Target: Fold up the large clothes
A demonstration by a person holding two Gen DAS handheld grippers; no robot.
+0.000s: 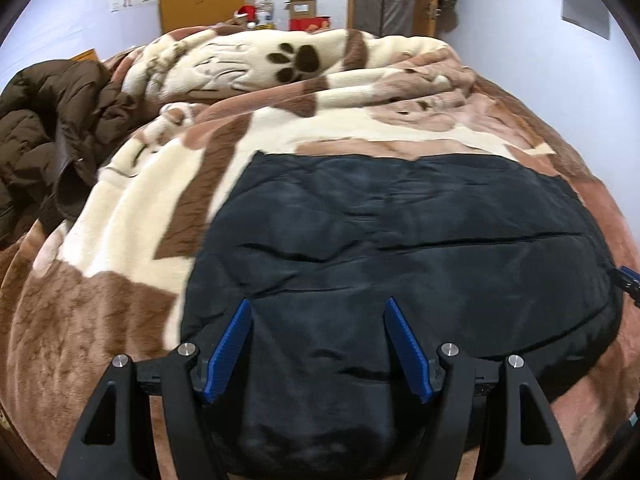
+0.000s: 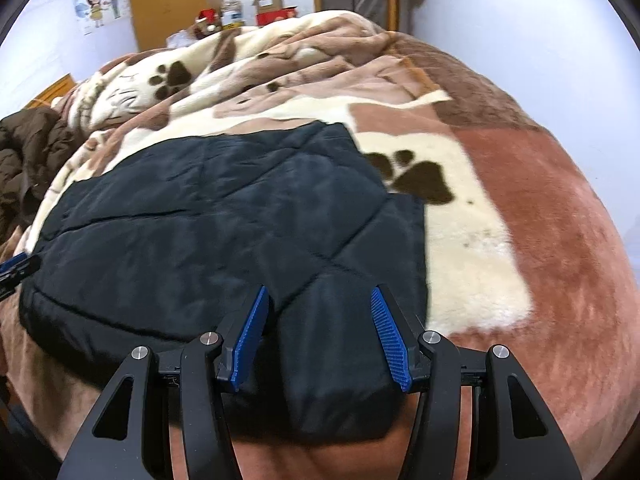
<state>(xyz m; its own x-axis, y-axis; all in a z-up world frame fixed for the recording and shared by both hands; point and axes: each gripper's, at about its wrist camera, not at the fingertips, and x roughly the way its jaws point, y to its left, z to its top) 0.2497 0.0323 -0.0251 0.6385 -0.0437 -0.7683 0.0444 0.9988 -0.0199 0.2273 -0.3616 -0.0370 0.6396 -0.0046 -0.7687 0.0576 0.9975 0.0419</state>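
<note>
While both tools [image 1: 318, 344] [image 2: 318, 336] gape above the black jacket's [image 1: 400, 248] near edge, bare blanket [image 2: 540, 200] flanks it.

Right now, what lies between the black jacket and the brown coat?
Only blanket separates the black jacket from the brown coat, in the left wrist view.

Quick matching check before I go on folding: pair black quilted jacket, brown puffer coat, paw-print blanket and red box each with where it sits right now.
Things:
1. black quilted jacket
2. brown puffer coat
3. paw-print blanket
4. red box

Places:
A. covering the whole bed
B. beyond the far end of the bed
C. spread flat under both grippers
D. bunched at the bed's left edge

Pairs: 1-C, 2-D, 3-A, 4-B
</note>
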